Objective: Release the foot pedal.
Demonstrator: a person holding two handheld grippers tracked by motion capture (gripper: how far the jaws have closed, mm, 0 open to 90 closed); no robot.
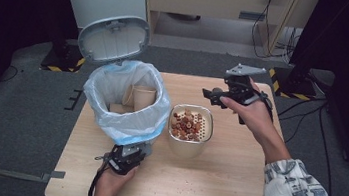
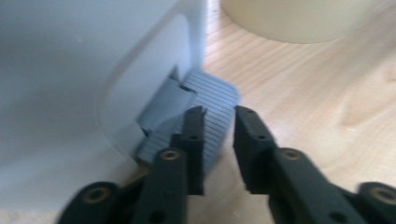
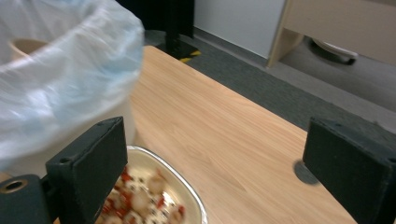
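Wooden table [image 1: 232,185] at centre of the high view, grey floor around it. Bin [image 1: 126,103] stands on the table at about 9 o'clock from the table's middle, lined with a pale blue plastic bag [image 1: 152,120] folded over the rim. Its grey lid [image 1: 114,39] is tipped up and open at 12 o'clock of the bin. Paper cups [image 1: 143,96] sit inside the bag. Just beside the bin at its 3 o'clock is a metal bowl [image 1: 188,142], filled with reddish-brown and pale snack pieces [image 1: 187,124].

Left gripper [image 1: 124,158] sits low at 6 o'clock of the bin, right at its base. In the left gripper view its jaws are nearly closed, a narrow gap between them, holding nothing; the left jaw tip lies over the bin's ribbed grey pedal [image 2: 217,100], the right jaw is off the pedal's edge above bare table. Whether the jaw presses the pedal, cannot tell.

Right gripper [image 1: 220,94] is lifted at 1 o'clock of the bowl, above the table's far part. In the right gripper view its jaws are spread wide and empty, with the bowl's rim [image 3: 187,186] below them near the left jaw, bag to the left.
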